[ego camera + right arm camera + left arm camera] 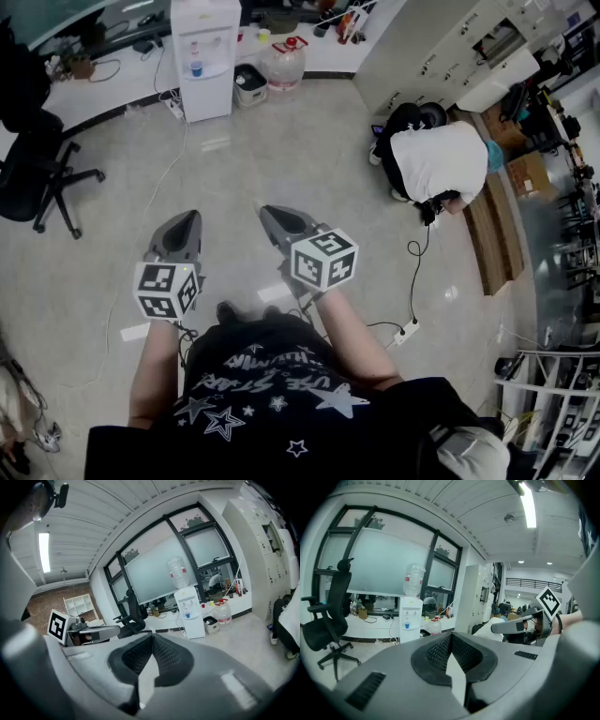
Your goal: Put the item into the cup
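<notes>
No cup and no item show in any view. In the head view I hold both grippers out at waist height over a grey floor. My left gripper [187, 218] points forward with its jaws shut on nothing. My right gripper [269, 215] is beside it, also shut and holding nothing. In the left gripper view, the left gripper's [451, 635] ribbed pads meet at the tips, and the right gripper [513, 626] shows to the right. In the right gripper view, the right gripper [152, 637] is closed the same way, with the left gripper [96, 632] at the left.
A white water dispenser [206, 56] stands by the far counter, with a water jug [284, 61] next to it. A black office chair [37, 178] is at the left. A person in a white shirt [439, 161] crouches at the right. A power strip [405, 331] lies on the floor.
</notes>
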Demonstrator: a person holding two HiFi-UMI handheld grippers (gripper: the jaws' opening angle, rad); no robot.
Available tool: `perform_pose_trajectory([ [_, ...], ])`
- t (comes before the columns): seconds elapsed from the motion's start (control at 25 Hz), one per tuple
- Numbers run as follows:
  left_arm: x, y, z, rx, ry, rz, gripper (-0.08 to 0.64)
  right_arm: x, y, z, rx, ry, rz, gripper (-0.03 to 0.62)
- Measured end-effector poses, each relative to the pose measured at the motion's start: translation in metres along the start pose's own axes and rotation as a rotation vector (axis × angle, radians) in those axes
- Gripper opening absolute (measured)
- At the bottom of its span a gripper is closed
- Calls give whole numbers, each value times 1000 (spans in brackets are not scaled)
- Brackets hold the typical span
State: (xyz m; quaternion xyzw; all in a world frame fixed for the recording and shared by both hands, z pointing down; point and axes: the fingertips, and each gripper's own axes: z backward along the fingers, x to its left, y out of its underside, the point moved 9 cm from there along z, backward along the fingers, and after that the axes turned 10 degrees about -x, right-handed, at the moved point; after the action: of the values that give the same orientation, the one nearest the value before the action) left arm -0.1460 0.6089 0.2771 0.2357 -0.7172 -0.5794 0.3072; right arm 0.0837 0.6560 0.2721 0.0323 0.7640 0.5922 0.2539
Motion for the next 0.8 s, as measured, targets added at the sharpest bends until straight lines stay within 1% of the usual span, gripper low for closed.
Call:
perform_pose_trajectory([
  [0.16,-6,-8,-2,-3,-4,-4,6,-2,-7,3,10,-15,10,0],
  [0.48,-3,-12,4,-23,-36,8,6,0,-11,-4,24,-38,30,0],
  [0.6,0,-7,9,-14,-44,11,6,6,-10,-6,31,-50,31,0],
  [0.72,3,2,15,1,-52,31,6,11,-6,-10,40,-61,34,0],
  [0.8,5,6,20,8,-56,42,6,15,-5,-12,27,-59,27,0],
])
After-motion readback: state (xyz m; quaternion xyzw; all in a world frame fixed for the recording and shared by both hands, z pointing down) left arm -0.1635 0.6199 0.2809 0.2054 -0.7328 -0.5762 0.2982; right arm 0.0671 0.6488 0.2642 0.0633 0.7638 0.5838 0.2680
